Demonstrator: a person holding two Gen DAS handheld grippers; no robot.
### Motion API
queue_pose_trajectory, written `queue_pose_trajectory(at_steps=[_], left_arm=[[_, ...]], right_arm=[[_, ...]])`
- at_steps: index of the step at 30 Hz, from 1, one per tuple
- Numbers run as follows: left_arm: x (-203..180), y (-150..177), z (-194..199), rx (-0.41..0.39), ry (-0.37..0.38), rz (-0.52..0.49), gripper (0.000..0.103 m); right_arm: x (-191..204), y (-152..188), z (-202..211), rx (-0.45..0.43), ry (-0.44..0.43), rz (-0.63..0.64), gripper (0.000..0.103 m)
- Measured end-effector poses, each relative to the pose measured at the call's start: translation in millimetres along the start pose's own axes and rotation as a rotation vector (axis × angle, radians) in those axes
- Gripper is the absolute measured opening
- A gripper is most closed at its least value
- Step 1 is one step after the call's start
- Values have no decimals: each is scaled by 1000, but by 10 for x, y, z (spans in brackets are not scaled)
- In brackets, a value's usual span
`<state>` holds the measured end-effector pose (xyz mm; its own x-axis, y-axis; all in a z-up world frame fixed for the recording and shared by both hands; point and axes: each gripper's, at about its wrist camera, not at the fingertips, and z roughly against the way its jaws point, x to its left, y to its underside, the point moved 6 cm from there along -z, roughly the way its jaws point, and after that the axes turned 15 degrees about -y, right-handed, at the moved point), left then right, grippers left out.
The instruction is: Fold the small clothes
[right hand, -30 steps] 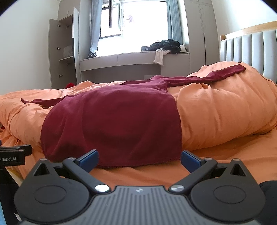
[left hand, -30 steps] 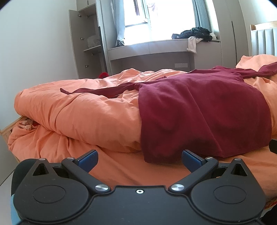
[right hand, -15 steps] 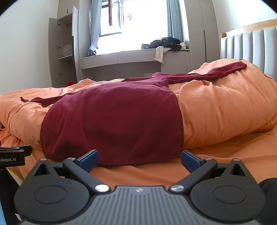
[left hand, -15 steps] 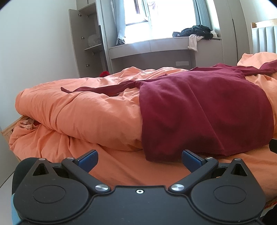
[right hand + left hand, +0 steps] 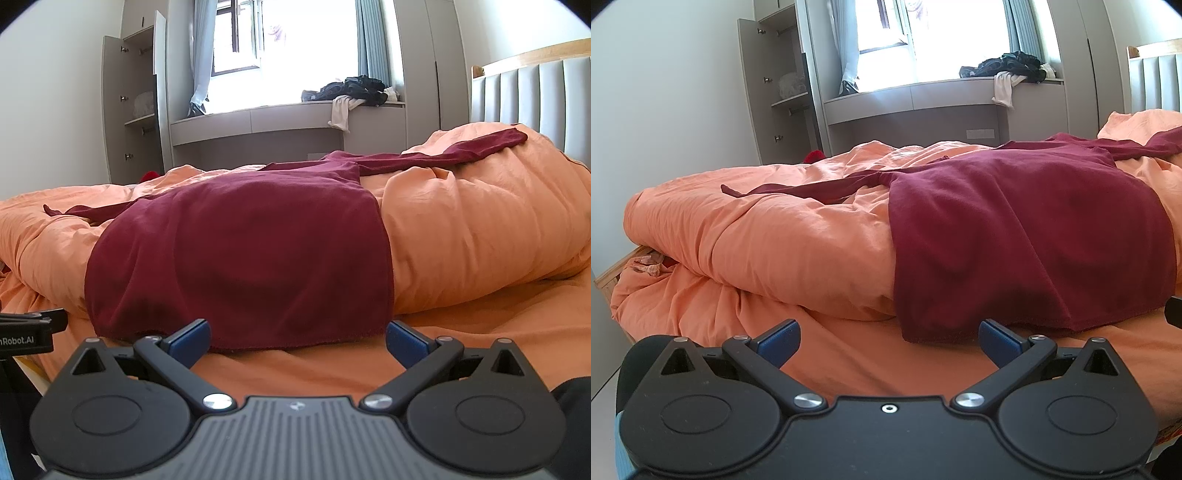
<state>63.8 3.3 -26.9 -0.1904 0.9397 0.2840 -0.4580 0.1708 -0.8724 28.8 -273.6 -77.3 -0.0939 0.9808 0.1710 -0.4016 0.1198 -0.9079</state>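
Orange bedding (image 5: 768, 243) fills the room, a dark red shirt (image 5: 240, 254) draped over its hump, sleeves spread.

Both claws, left gripper (image 5: 888, 338) and right gripper (image 5: 297, 338), hang spread wide and empty just short of the shirt's hem at the bed's near edge. The fold looks not yet begun; the next move likely calls for pinching the two hem corners (image 5: 916, 338).
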Motion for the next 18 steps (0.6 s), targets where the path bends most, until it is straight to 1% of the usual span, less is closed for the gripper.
queue_pose_trajectory(at_steps=[15,18], left_arm=[[-5,29,-39,14,-5,-8,103],[-18,28,-51,27,-2,-12,103]], right_arm=[[0,8,-20,19,7,-11,103],[-18,-3,-36,30,17,-19,103]])
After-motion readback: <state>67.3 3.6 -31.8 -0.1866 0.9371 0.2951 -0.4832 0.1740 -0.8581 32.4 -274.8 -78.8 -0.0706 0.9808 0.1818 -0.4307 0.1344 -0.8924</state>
